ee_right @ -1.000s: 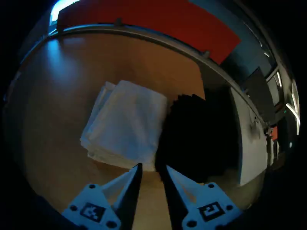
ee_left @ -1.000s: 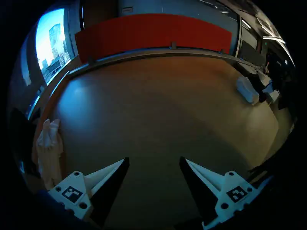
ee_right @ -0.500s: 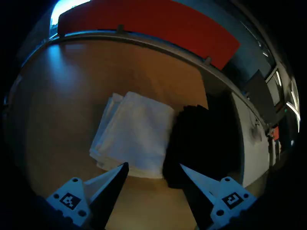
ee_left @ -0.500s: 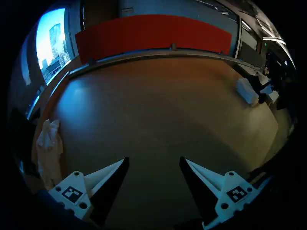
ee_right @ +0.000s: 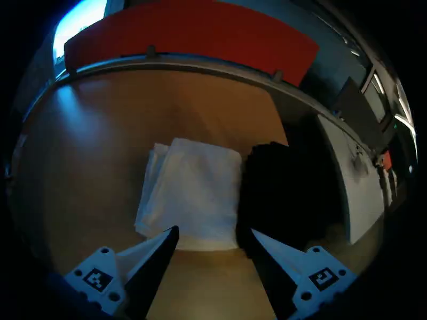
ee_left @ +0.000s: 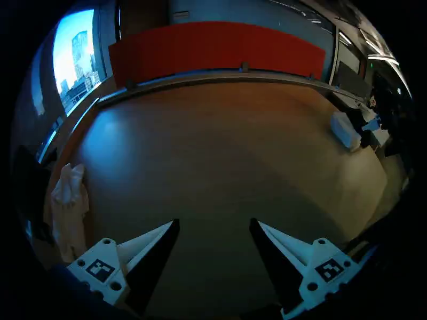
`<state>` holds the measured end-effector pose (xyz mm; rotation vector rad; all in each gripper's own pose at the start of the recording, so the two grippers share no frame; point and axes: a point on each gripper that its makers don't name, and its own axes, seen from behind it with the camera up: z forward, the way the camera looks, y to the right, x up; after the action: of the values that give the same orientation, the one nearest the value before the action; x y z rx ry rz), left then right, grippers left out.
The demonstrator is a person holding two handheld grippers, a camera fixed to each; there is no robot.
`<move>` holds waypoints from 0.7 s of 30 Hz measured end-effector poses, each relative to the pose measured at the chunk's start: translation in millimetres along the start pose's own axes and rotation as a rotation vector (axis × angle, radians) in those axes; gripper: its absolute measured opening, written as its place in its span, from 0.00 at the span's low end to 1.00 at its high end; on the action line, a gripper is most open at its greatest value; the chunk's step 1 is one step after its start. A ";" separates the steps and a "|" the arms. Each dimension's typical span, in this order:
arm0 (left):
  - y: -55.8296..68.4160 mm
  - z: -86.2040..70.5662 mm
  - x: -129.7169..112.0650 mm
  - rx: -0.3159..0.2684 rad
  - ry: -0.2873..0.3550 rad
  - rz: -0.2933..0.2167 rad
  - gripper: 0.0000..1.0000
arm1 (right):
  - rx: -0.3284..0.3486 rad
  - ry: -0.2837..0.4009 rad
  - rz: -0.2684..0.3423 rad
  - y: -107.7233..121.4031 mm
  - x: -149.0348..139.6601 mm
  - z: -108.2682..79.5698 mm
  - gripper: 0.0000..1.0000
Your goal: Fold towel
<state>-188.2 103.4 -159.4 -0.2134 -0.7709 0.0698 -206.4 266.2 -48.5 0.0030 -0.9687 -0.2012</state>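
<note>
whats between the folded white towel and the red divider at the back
Right gripper view: beyond the folded white towel lies bare wooden tabletop, then a grey rail along its far edge, just before the red divider.

A soft, matt weave is shown by the folded white cloth towel (ee_right: 192, 200); a smooth, faintly glossy finish is seen on the brown wooden tabletop (ee_right: 91, 160).

The right gripper (ee_right: 213, 229) hangs low over the wooden desk (ee_right: 96, 160), its fingers (ee_right: 155, 256) spread wide with nothing between them. Just ahead of the tips a folded white towel (ee_right: 192, 200) lies flat. A black heap (ee_right: 283, 197) sits against its right edge. A red panel (ee_right: 203, 32) lines the desk's far edge.
</note>
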 end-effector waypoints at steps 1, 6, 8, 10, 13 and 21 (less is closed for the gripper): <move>-0.5 -0.1 0.6 0.000 0.001 -0.002 0.97 | 0.003 0.004 0.009 -1.3 0.4 -0.6 0.93; -3.6 -0.8 4.0 0.005 0.011 -0.013 0.97 | 0.012 0.021 0.063 -5.6 2.5 -3.4 0.93; -5.1 -1.3 5.5 0.008 0.016 -0.019 0.97 | 0.015 0.030 0.095 -7.3 4.3 -4.5 0.93; -6.1 -1.6 7.3 0.009 0.020 -0.026 0.97 | 0.017 0.038 0.134 -8.3 6.5 -5.1 0.93; -7.4 -1.8 9.9 0.011 0.026 -0.036 0.97 | 0.020 0.052 0.189 -9.9 9.7 -6.3 0.93; -10.4 -0.8 15.7 0.017 0.035 -0.050 0.97 | 0.002 0.113 0.230 -11.5 19.5 -12.4 0.92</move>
<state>-176.5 95.3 -147.0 -0.1784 -0.7402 0.0250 -187.4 250.5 -40.6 -0.0939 -0.8486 0.0120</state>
